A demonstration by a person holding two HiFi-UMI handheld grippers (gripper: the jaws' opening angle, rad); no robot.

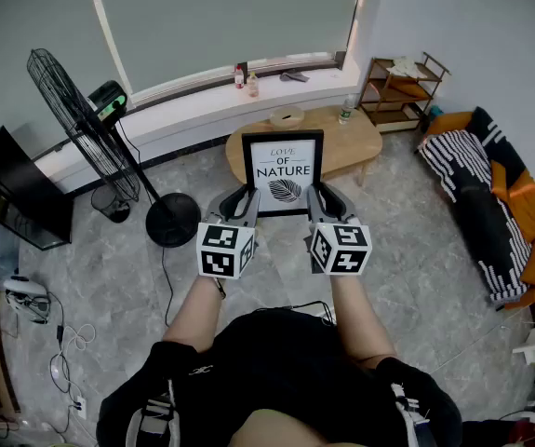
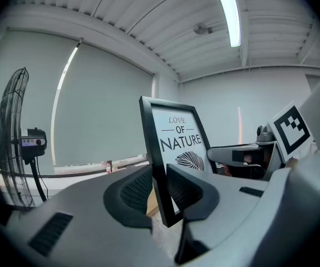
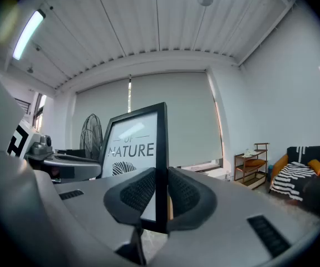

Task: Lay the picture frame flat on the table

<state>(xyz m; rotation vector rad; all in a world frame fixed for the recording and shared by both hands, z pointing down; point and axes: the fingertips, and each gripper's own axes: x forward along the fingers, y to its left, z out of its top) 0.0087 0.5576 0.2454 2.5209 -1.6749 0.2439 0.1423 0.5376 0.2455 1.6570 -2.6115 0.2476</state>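
Note:
A black picture frame [image 1: 283,172] with a white print reading "Love of Nature" is held upright in the air, in front of a wooden oval table [image 1: 348,142]. My left gripper [image 1: 246,207] is shut on the frame's lower left edge [image 2: 158,177]. My right gripper [image 1: 317,205] is shut on its lower right edge [image 3: 161,171]. In both gripper views the frame's black border sits clamped between the padded fingers [image 2: 134,191] and the print faces inward. The table holds a round light object [image 1: 287,116] and a bottle [image 1: 346,110].
A standing fan [image 1: 90,124] with a round base [image 1: 173,220] stands left of the table. A wooden shelf [image 1: 402,91] and a sofa [image 1: 495,203] with striped cushions are at the right. A dark screen [image 1: 16,198] and cables lie at the left on the grey floor.

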